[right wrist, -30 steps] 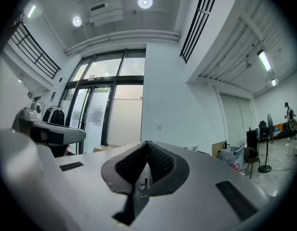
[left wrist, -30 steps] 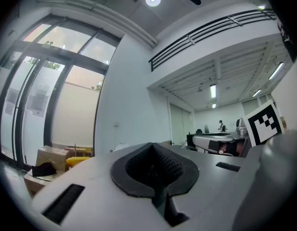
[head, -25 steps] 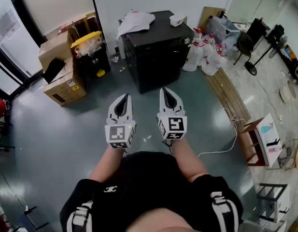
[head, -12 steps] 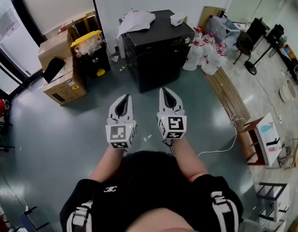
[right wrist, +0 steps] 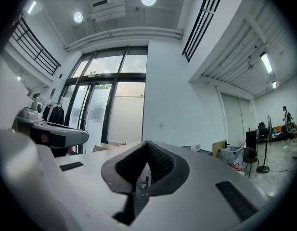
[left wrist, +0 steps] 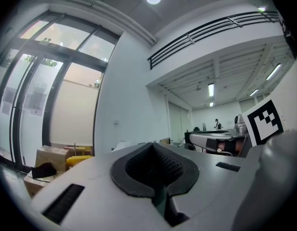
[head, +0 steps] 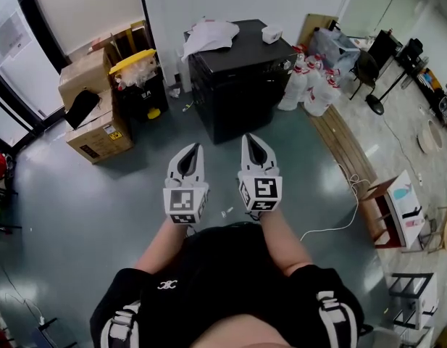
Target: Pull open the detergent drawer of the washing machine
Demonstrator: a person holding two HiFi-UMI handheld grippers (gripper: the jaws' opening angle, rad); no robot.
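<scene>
Cardboard boxes (head: 89, 111) are stacked at the far left of the head view, beside the tall windows. Just to their right is a dark bin with a yellow lid (head: 134, 67).

Next comes the left claw (head: 192, 151), held out in front of the person's body above the grey-green floor (head: 71, 209). In the left gripper view its two dark pads meet at the tip, so it is closed, with nothing between them.

The washing machine (head: 241, 85) is a black cabinet against the white wall, straight ahead of both claws. It is well apart from them, with a strip of bare floor between. It lies slightly to the right of the left claw's line and almost directly in line with the right one. A crumpled white cloth (head: 209, 33) and a small white box (head: 272, 33) lie on its top. Its front is dark and seen steeply from above, so the detergent drawer cannot be picked out there. Neither claw touches the machine.

The right claw (head: 251, 140) is just beside the left one, level with it and pointing the same way. Its pads are pressed together on nothing.

Further right, white jugs (head: 310, 85) cluster on the floor at the machine's right corner, with a black chair (head: 369, 71) beyond them. A white cable (head: 339, 220) trails across the floor toward a small red-framed table (head: 388, 209) near the right edge.
</scene>
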